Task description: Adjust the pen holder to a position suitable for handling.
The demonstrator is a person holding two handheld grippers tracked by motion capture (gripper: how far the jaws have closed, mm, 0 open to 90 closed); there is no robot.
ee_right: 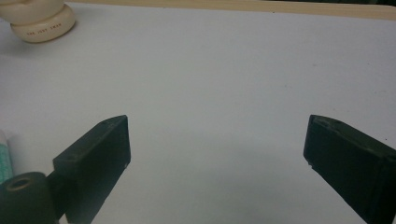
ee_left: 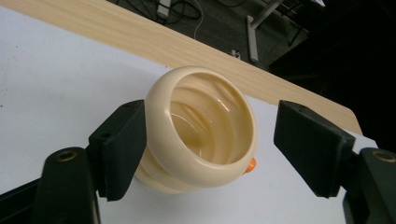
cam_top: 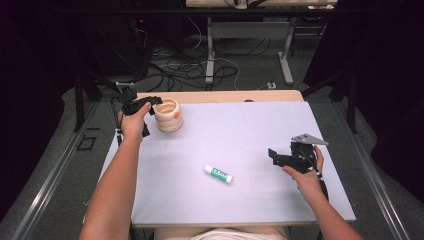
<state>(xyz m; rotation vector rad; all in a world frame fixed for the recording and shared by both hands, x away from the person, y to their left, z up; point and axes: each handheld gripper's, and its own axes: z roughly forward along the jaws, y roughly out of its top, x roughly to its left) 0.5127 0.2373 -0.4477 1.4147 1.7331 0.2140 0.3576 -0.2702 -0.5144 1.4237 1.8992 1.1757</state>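
Cream ringed cup (ee_left: pixel 201 130) between left claw (ee_left: pixel 210 144) jaws, one touching.

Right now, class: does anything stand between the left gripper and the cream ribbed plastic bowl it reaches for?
Nothing visible does. The cream ribbed plastic bowl already sits between the jaws of the left gripper; one pad is at its wall, the other stands apart with only bare white table between.

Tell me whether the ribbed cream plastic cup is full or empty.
Empty: the ribbed cream plastic cup shows bare glossy inner walls in the left gripper view.
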